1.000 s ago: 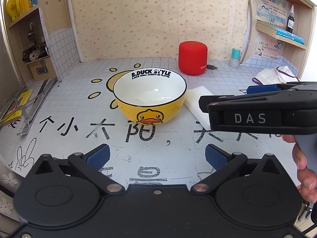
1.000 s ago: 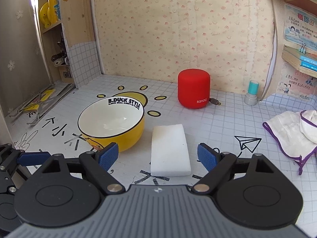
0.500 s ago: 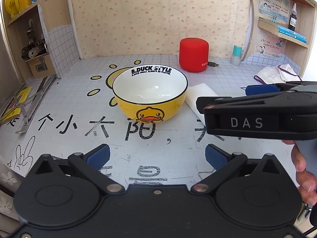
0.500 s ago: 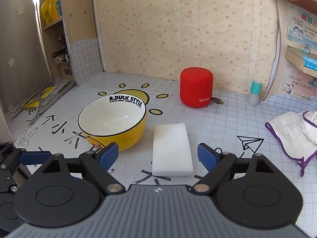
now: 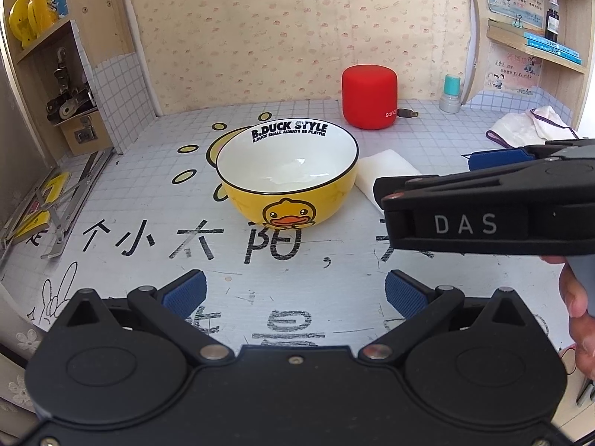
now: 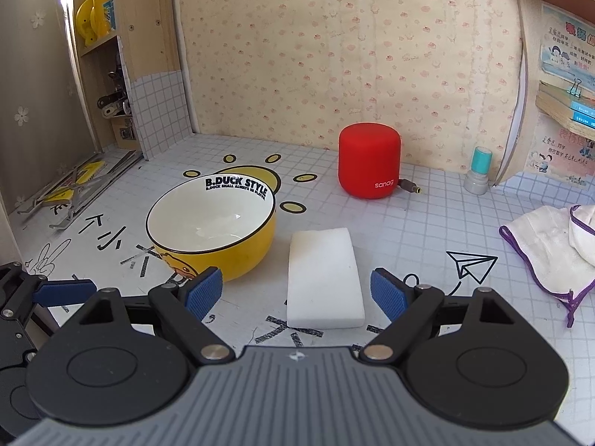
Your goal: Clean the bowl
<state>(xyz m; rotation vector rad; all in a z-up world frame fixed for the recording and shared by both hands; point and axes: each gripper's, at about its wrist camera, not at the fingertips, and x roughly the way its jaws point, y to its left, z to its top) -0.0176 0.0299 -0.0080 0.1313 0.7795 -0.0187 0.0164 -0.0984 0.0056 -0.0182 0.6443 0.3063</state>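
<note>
Nothing of the cleaning looks begun: the yellow bowl point(image 6: 212, 232) stands upright on the table point(image 6: 409, 230), with the white sponge point(image 6: 324, 277) lying flat just beside it, untouched. The right tool point(image 6: 296, 290) hangs spread wide and empty just short of the sponge, and the left tool point(image 5: 293, 293) hangs likewise released before the bowl. By my reckoning everything is left: taking up the sponge, steadying the bowl, and wiping its inside.

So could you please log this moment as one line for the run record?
stage: before pickup | left tool: open, empty | right tool: open, empty, facing sponge | bowl: upright on table, beside sponge
</note>
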